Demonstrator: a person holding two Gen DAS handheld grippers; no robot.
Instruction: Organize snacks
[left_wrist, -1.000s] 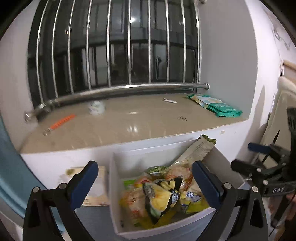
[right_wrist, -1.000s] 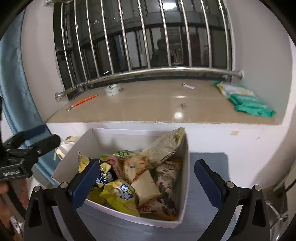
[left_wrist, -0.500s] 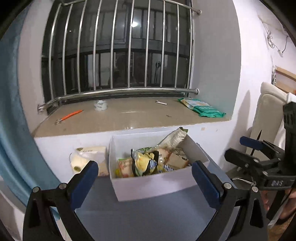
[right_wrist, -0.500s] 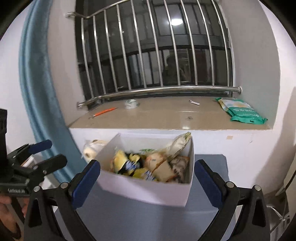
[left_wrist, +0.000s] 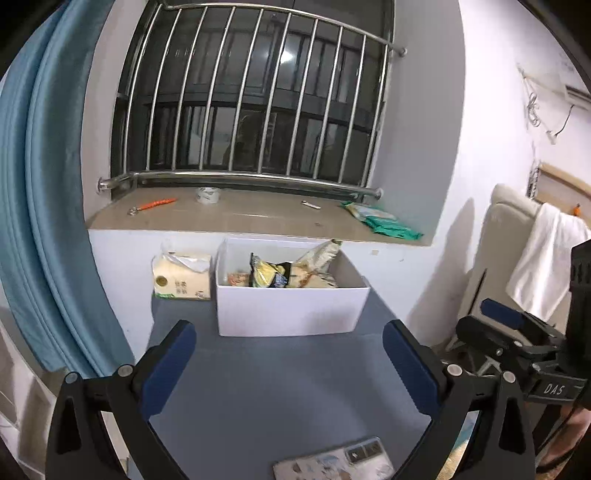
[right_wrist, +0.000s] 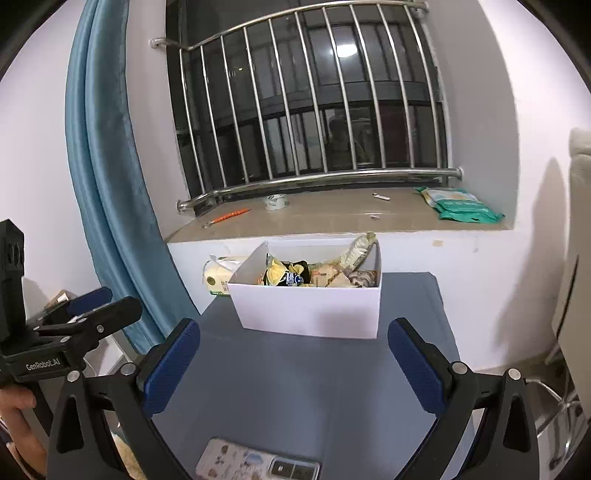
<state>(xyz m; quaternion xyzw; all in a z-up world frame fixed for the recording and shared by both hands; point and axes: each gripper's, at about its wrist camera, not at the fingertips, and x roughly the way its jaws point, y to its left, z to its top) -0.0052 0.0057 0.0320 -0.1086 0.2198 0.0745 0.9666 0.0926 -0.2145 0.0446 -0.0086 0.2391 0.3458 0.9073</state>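
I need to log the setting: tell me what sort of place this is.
Most likely a room in a home, perhaps a bedroom: a barred window with a blue curtain, a tissue pack beside a white box of snacks on a grey table.

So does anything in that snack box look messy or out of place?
One long snack bag leans tilted in the white box's back right corner, its top poking above the rim. The other packets are a loose jumble inside. Nothing has spilled onto the grey table.

The white box wall hides most of the snack packets, and the phone is cut off, maybe half showing.
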